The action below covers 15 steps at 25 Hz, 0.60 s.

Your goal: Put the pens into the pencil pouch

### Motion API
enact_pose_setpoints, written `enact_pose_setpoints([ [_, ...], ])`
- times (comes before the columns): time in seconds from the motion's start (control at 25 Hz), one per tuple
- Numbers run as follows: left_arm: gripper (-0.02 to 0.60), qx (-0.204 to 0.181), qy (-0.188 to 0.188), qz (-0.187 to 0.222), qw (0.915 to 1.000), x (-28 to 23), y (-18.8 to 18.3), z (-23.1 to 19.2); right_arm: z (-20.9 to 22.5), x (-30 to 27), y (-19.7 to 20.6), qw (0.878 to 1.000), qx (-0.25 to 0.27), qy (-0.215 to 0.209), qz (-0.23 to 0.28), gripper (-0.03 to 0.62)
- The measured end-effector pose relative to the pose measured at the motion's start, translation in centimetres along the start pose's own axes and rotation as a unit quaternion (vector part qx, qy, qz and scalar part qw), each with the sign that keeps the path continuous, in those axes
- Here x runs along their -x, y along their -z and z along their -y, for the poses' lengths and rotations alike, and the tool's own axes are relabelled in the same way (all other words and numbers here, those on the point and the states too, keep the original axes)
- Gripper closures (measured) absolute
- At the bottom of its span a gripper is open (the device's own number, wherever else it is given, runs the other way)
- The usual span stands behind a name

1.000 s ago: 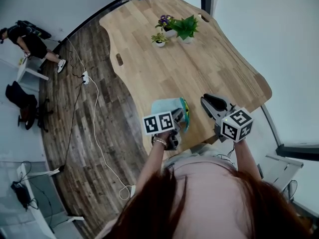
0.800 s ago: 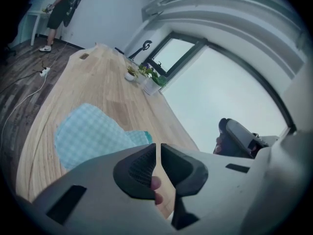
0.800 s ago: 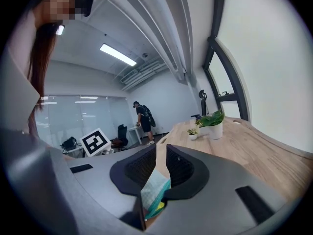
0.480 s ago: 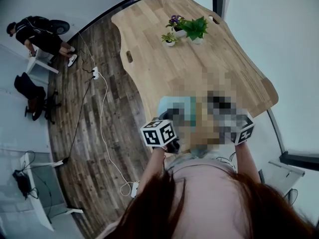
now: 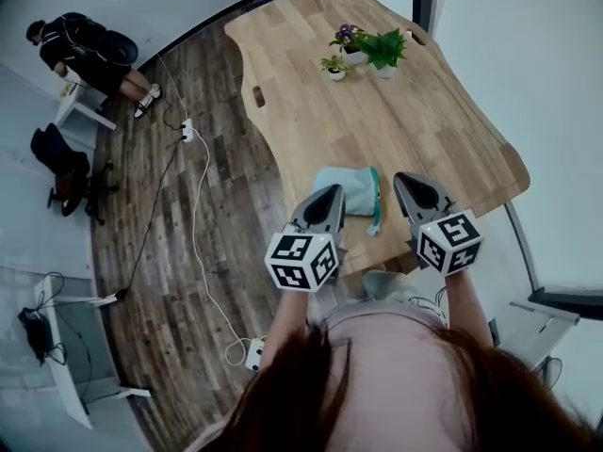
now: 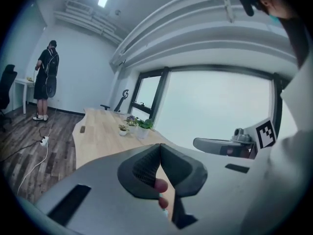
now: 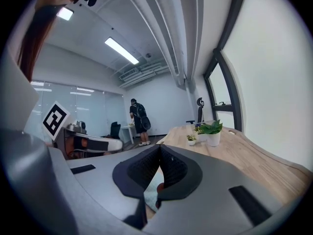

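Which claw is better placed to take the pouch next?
Left, likely. In the head view the left claw overlaps the edge of the pouch, while the right claw stands apart from it. Both are shut and empty.

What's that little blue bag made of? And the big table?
The pouch looks like soft cloth, pale teal and matte: it slumps and wrinkles on the tabletop. The table looks like light wood, or maybe a wood-look laminate; it is smooth, with grain lines running along it.
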State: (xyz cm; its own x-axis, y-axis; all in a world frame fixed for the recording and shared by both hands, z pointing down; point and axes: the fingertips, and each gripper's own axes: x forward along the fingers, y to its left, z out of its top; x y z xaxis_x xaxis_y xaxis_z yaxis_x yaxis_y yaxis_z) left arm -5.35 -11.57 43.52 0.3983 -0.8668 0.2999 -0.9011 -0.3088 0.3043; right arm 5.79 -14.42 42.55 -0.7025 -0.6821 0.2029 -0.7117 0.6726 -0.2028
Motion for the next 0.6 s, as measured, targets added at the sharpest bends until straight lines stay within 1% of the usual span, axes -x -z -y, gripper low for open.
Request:
enact_pose_setpoints([
  [0.12,0.578,-0.019,-0.006,0.021,0.9996,2.1,-1.1,0.3,-1.3,0.7,-0.5,1.000,0.012,0.008,0.009,0.592],
  [0.24,0.578,-0.026,-0.008,0.039,0.9989,3.9,-2.0,0.7,-2.4,1.5,-1.0,1.000,0.018,0.009,0.015,0.592],
  [0.4,0.578,-0.047,-0.008,0.052,0.9975,6.1,-2.7,1.7,-3.8,2.8,-1.8,0.999,0.024,0.009,0.026,0.594],
  [0.6,0.578,-0.067,-0.016,0.067,0.9953,8.6,-3.4,2.9,-5.7,4.7,-2.9,0.998,0.052,0.012,0.045,0.594],
])
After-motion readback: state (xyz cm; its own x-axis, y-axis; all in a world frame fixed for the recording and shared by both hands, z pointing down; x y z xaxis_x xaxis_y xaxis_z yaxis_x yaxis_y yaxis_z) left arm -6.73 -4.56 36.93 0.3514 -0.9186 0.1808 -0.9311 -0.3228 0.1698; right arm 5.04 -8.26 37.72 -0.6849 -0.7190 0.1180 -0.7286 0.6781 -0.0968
